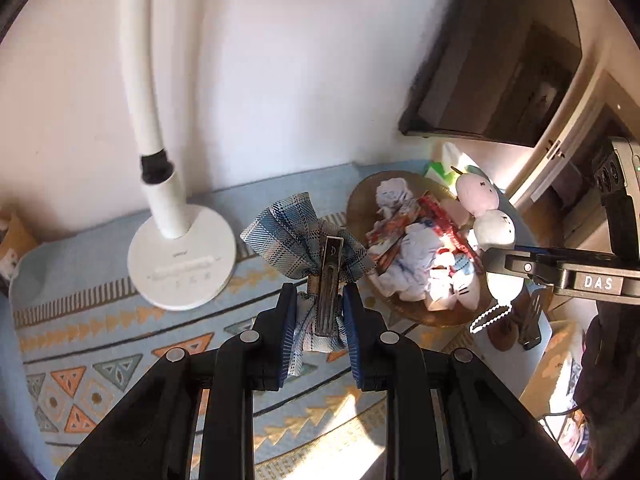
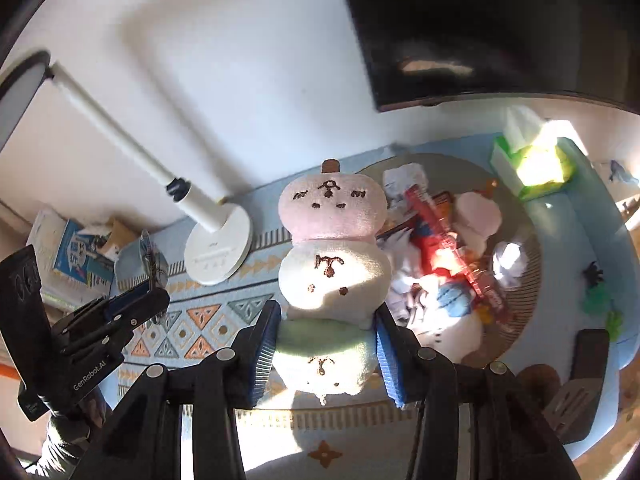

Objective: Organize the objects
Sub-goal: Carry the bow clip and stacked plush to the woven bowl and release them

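Pinching in from both sides, the left gripper (image 1: 319,322) has its blue-padded fingers (image 1: 289,334) closed on the lower part of a plaid fabric bow (image 1: 298,236), with the bow's metal clip (image 1: 329,288) standing upright in the gap between them; the bow is held above the patterned blue cloth of the surface (image 1: 120,344), between the white lamp base (image 1: 182,262) and the round wooden tray (image 1: 436,316). The cloth looks soft and very light, likely to crumple, so the stiff clip seems the surer place to take hold. The right gripper (image 2: 326,350) is closed partway on a plush toy (image 2: 334,276) made of three stacked faces, pink, white and green, its fingers (image 2: 264,354) pressing the green one at its sides. The toy looks light and squashy; a hold at the lowest ball leaves the upper two free to flop, so the middle might steady it better. It hangs just left of the tray, which is heaped with crumpled paper and wrappers; a green tissue box (image 2: 532,164) sits beyond.
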Motion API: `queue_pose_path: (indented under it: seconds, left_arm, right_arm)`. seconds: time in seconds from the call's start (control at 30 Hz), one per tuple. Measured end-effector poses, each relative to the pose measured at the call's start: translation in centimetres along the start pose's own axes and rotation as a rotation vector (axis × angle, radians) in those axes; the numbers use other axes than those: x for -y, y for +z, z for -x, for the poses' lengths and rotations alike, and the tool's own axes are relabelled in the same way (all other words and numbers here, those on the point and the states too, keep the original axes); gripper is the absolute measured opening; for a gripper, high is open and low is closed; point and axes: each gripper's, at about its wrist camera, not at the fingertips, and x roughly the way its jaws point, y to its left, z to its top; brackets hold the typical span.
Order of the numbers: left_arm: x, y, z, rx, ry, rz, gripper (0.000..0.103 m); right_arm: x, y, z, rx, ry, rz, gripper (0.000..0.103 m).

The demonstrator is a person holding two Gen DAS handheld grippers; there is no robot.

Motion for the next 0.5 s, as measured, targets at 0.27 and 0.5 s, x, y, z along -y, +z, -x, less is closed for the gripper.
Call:
queue_pose_path:
  seconds: [0.27, 0.5]
  left_arm:
    - [9.6, 5.0, -4.8, 0.015, -0.122, -0.149, 0.022]
    - [11.9, 5.3, -7.8, -0.032, -0.133, -0.182, 0.057]
  right_arm:
    - [8.0, 3.4, 2.2, 0.048, -0.101, -0.095, 0.045]
    - [8.2, 4.0, -1.4, -0.048, -0.094, -0.023, 0.057]
